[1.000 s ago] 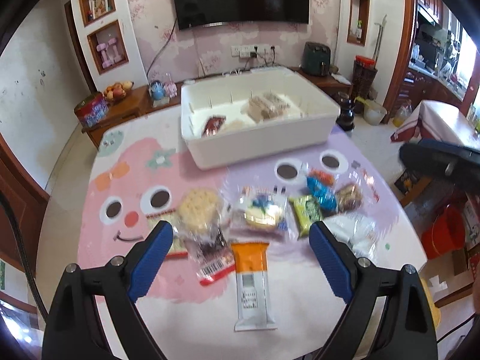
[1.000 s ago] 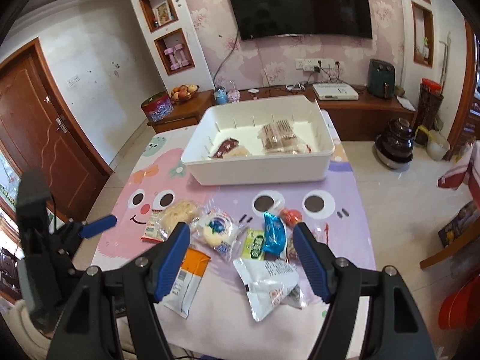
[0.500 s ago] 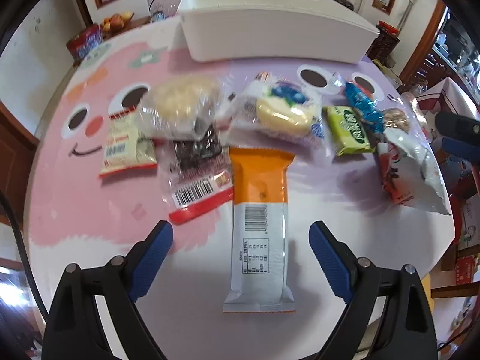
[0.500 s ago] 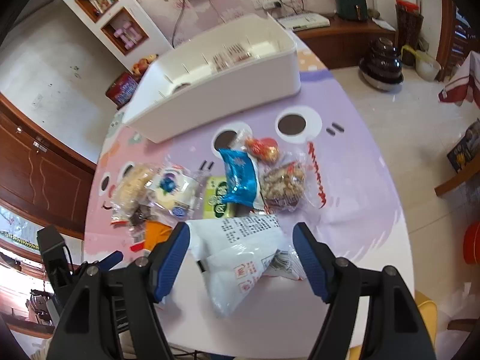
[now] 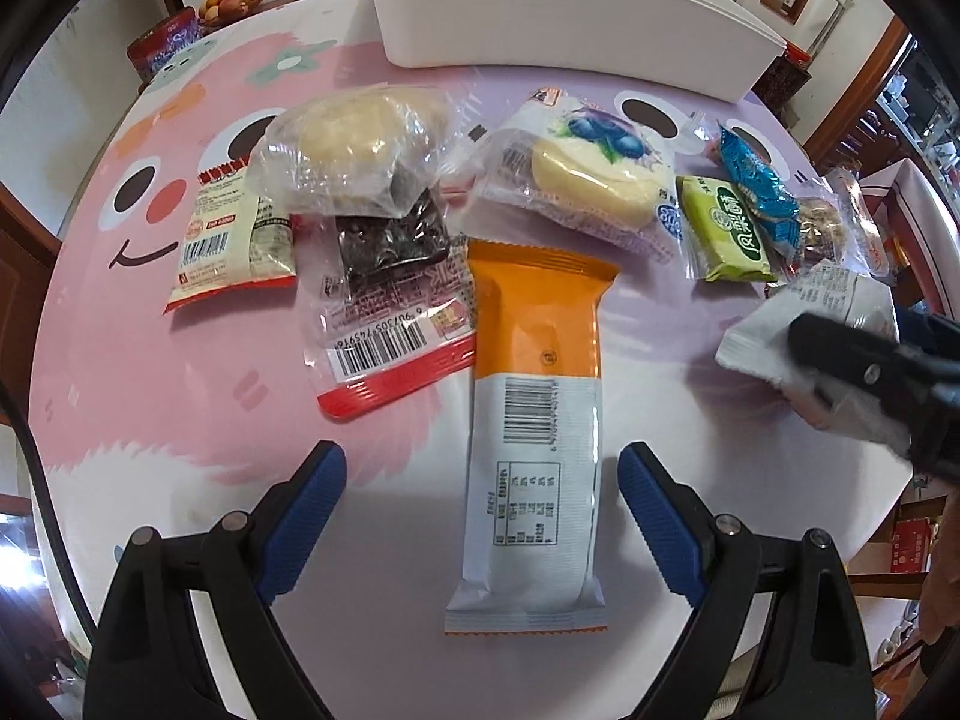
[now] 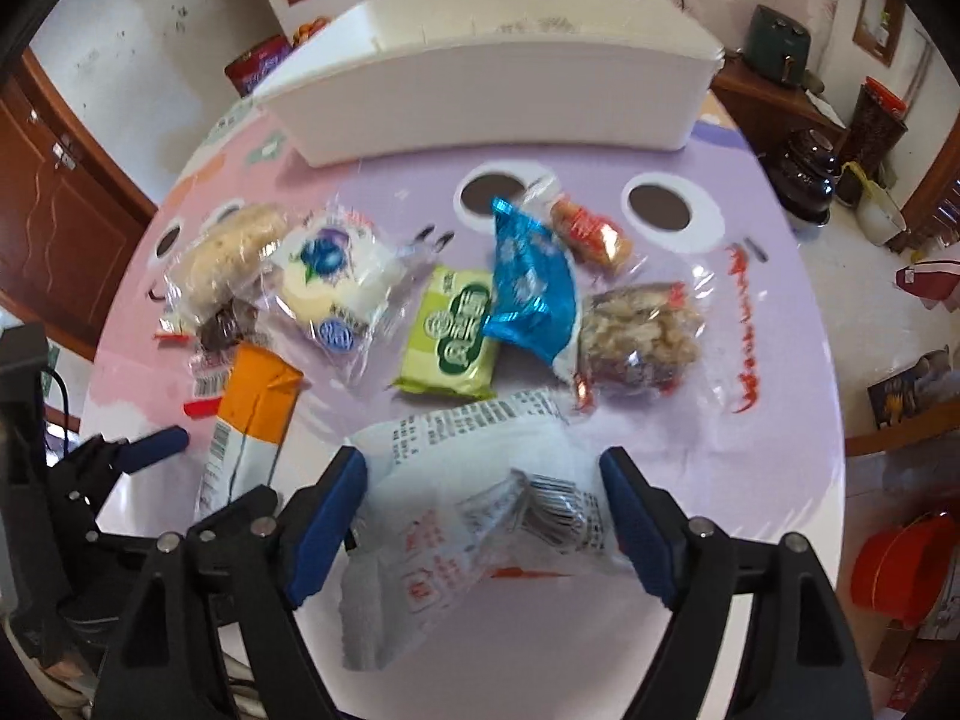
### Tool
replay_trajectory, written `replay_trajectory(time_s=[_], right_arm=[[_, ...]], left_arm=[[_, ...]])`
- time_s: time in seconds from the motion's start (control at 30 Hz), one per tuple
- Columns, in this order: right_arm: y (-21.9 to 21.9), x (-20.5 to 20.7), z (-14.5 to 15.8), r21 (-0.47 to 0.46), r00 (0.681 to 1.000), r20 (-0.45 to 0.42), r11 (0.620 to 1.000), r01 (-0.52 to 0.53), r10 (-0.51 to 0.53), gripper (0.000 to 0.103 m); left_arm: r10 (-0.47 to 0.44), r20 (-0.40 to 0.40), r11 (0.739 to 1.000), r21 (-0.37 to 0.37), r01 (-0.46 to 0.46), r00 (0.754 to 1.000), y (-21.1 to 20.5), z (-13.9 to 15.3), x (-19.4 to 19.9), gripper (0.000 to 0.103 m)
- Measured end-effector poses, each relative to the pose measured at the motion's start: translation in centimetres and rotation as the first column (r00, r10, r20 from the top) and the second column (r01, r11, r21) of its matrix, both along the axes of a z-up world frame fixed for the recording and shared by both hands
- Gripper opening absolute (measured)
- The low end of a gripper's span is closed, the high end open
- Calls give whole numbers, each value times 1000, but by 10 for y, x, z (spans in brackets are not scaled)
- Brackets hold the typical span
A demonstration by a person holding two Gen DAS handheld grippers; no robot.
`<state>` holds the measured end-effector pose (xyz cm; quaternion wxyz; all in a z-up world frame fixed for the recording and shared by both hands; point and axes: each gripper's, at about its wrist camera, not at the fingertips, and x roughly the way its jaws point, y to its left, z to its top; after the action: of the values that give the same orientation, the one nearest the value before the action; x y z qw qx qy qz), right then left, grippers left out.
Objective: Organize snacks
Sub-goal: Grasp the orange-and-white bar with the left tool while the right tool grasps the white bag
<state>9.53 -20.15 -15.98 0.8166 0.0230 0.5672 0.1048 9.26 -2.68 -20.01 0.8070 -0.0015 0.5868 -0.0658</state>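
Several wrapped snacks lie on a pink and purple table mat. My left gripper [image 5: 480,516] is open, its jaws on either side of a long orange and white packet [image 5: 537,420] that lies flat. My right gripper [image 6: 483,516] is open around a white crinkled packet [image 6: 474,516], low over the table; it also shows in the left wrist view [image 5: 804,324]. A white bin [image 6: 492,90] stands at the far side of the table.
Beyond the packets lie a blueberry bun [image 5: 594,174], a pale bun in clear wrap [image 5: 348,144], a green biscuit pack [image 6: 456,330], a blue wrapper [image 6: 528,288], a nut bar [image 6: 642,336] and a red-edged packet [image 5: 390,324]. The table edge is close on the near side.
Both grippers have dropped from high over the table to just above the snacks. The left now straddles the orange packet and the right straddles the white packet.
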Motion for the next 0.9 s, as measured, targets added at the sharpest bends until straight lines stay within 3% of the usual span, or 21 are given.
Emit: replay_trajectory(time_s=[0.17, 0.33, 0.43, 0.47, 0.5, 0.7, 0.9], right_arm=[[9, -8, -1, -62, 999, 37, 998, -27, 30, 82], [19, -16, -7, -125, 995, 61, 990, -67, 75, 84], [22, -20, -9, -154, 993, 80, 985, -71, 84, 79], [21, -20, -9, -156, 993, 83, 986, -65, 79, 76], [18, -20, -9, -143, 994, 83, 988, -59, 72, 74], [8, -20, -4, -73, 996, 75, 997, -33, 38, 65], [10, -23, 19, -29, 992, 118, 999, -35, 38, 65]], left_arm=[[-4, 6, 1000, 13, 4, 1000, -1, 1, 0, 88], [-7, 26, 999, 35, 6, 1000, -6, 1, -1, 76], [-8, 45, 999, 46, 6, 999, -8, 4, -2, 58], [-11, 56, 999, 45, 9, 998, -8, 6, -2, 44], [-14, 62, 999, 42, 11, 998, -8, 7, -2, 39], [-9, 78, 1000, 17, 8, 997, -5, 12, -2, 36], [-43, 175, 998, 46, 36, 984, -10, 36, -8, 36]])
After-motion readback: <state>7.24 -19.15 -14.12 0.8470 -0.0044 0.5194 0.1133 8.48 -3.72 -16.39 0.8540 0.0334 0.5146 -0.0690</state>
